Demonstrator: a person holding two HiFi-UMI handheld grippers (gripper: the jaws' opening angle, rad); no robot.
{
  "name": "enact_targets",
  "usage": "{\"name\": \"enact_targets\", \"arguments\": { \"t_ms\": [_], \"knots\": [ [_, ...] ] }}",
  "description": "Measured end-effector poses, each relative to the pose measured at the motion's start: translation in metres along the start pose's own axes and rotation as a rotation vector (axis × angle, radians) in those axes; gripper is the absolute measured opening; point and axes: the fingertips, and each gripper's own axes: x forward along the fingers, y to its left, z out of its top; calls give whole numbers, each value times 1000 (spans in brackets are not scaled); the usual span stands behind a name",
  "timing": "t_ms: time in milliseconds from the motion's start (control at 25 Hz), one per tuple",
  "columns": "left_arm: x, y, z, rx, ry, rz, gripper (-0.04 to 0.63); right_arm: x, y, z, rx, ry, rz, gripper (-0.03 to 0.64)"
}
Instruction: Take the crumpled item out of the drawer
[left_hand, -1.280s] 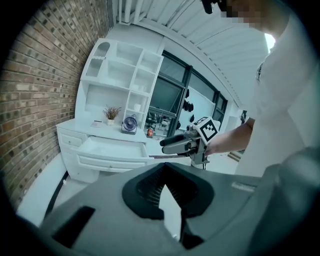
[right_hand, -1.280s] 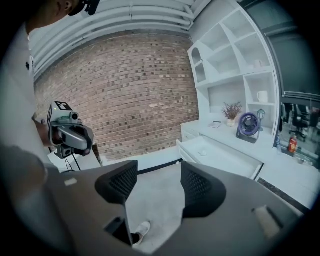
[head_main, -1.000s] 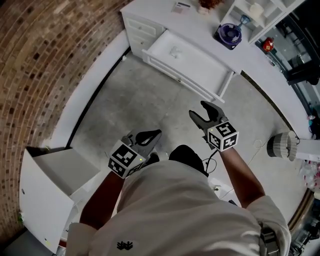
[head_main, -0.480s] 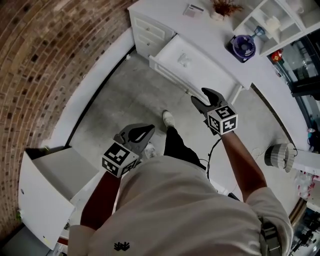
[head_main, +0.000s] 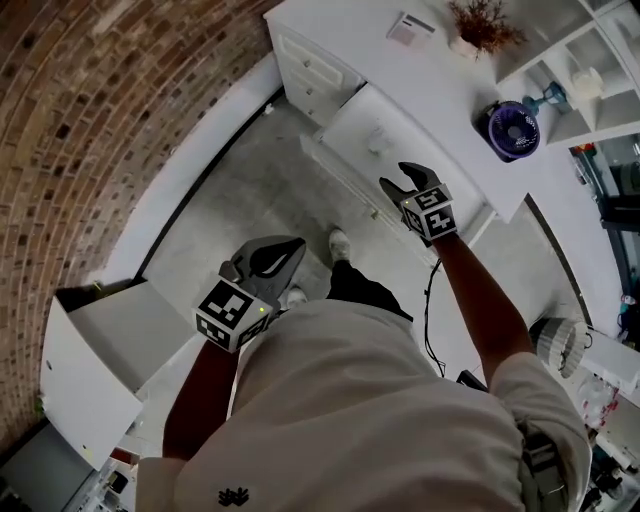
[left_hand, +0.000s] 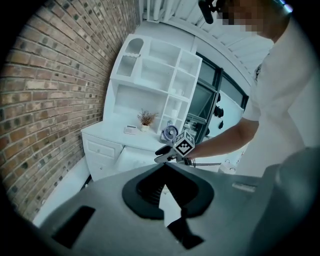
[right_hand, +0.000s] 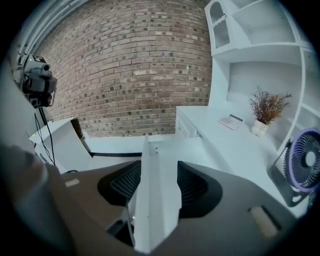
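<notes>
The white drawer stands pulled out of the desk. A small pale crumpled item lies inside it. My right gripper hovers over the drawer's front rail, just short of the item. It is open, and its jaws have just been closing a little with nothing held. Seen from the right gripper, the drawer's front rail shows through the gap. My left gripper hangs back over the floor, away from the drawer, its tips together and holding nothing. The left gripper view shows those tips and the right gripper beyond.
On the white desk stand a purple fan, a dried plant and a small card. A shelf unit rises behind. A brick wall runs along the left. A white box stands at lower left. The person's shoe is on the concrete floor.
The person has stepped toward the desk. My right gripper has gone forward and down to the drawer's front rail. The left gripper has come forward too, still behind.
</notes>
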Motion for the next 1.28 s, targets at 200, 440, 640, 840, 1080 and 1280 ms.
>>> {"name": "enact_targets", "arguments": {
  "t_ms": [200,440,640,840,1080,1280],
  "knots": [
    [27,19,14,-36,30,48,6,55,-33,-13,-32,79,32,241],
    [45,41,22,-78,56,98,6,113,-62,-39,-54,179,35,244],
    [57,56,23,-96,72,138,6,149,-80,-61,-58,239,29,241],
    [62,66,25,-114,79,170,6,172,-91,-79,-72,290,18,232],
    [58,71,22,-127,84,199,6,184,-96,-86,-96,319,-1,161],
    [51,73,19,-129,73,213,6,185,-96,-88,-102,337,-29,109]
  ]
}}
